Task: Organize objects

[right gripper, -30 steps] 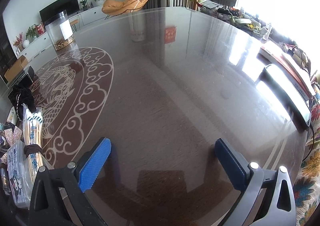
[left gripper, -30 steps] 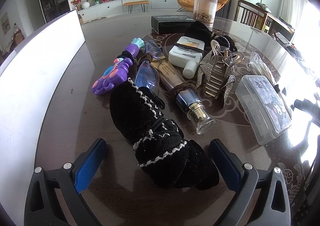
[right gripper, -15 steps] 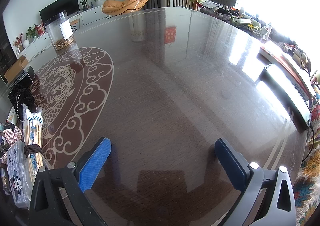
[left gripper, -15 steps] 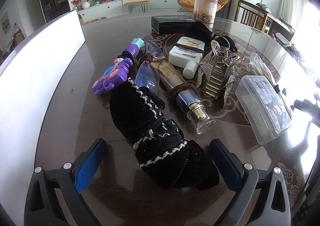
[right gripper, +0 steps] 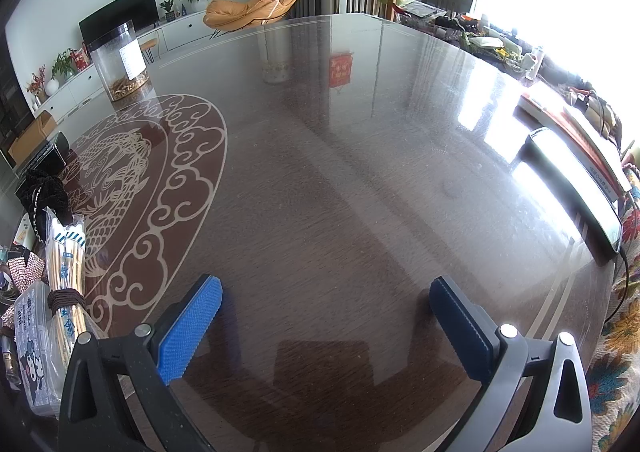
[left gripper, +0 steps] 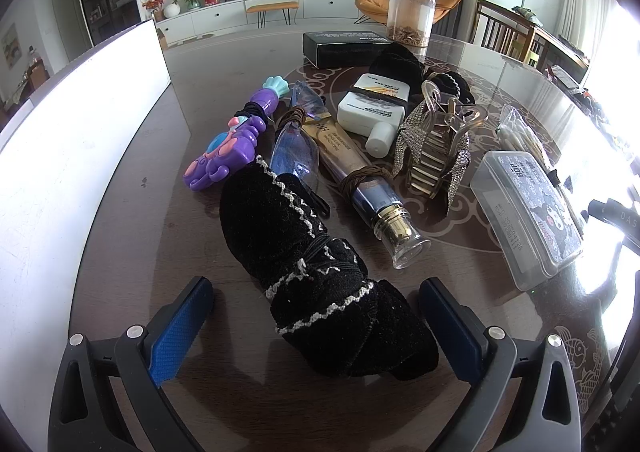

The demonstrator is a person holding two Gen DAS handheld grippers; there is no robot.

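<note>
A black velvet bundle (left gripper: 316,264) with white zigzag trim, bound by a hair tie, lies on the dark table. Its near end sits between the blue pads of my left gripper (left gripper: 316,316), which is open and not touching it. Behind it lie a purple toy (left gripper: 230,149), a blue clear packet (left gripper: 294,147), a gold cosmetic tube (left gripper: 364,187), a white bottle (left gripper: 374,109), a rhinestone hair claw (left gripper: 436,147) and a clear plastic case (left gripper: 528,211). My right gripper (right gripper: 326,318) is open over bare tabletop, holding nothing.
A white box wall (left gripper: 76,131) stands along the left. A black box (left gripper: 348,47) and a clear jar (left gripper: 410,17) sit at the back. In the right wrist view, a bag of cotton swabs (right gripper: 66,276) and the plastic case (right gripper: 30,344) lie far left.
</note>
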